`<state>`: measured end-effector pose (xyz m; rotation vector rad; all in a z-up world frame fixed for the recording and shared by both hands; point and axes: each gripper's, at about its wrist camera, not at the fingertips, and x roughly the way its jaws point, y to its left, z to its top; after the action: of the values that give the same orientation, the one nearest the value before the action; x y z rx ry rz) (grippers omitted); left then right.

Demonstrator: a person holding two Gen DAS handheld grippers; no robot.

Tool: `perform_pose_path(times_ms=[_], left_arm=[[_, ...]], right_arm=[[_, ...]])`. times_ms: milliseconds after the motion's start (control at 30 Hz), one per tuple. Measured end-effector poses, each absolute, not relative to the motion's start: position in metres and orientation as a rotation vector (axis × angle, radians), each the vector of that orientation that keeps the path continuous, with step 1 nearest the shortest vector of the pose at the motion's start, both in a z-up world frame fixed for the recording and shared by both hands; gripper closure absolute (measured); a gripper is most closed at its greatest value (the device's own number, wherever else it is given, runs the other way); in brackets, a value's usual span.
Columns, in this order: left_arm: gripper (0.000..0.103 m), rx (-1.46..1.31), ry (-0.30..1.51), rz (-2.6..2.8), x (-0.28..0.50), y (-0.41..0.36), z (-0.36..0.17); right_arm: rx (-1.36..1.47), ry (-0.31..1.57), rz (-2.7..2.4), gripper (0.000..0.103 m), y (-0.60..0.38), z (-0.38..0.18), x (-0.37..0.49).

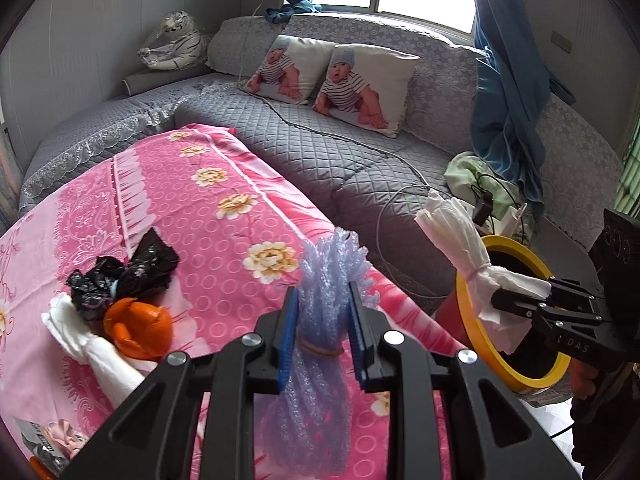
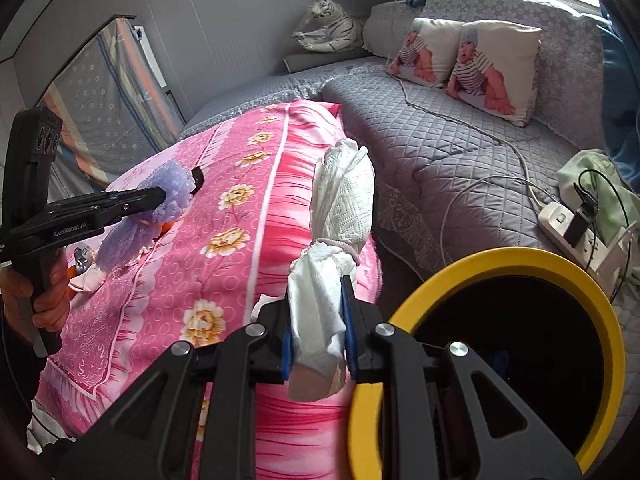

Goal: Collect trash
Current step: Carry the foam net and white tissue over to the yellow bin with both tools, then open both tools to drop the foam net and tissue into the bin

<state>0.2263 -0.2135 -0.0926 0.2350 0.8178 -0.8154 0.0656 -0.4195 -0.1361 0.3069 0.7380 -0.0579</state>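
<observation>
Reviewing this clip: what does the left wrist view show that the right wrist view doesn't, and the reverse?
Only the left wrist view: a black bag, orange peel and a second tissue bundle left on the pink blanket.
Only the right wrist view: a power strip on the grey bed and a striped cloth by the wall.
Both: the left gripper shut on purple foam, the right gripper shut on a tissue bundle, and the yellow-rimmed bin.
</observation>
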Motion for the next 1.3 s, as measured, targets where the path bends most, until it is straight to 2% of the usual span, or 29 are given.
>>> perform_pose_path(times_ms=[667, 1300], left_arm=[[0.081, 0.318, 0.879, -1.083, 0.158, -0.354, -0.128], [0.08, 0.306, 0.951, -1.151, 0.126, -0.409, -0.158]], right_arm=[[0.422, 0.787, -0.326, 0.084, -0.52, -0.177, 0.001], [0.442, 0.83, -0.414, 0.083, -0.542, -0.197, -0.023]])
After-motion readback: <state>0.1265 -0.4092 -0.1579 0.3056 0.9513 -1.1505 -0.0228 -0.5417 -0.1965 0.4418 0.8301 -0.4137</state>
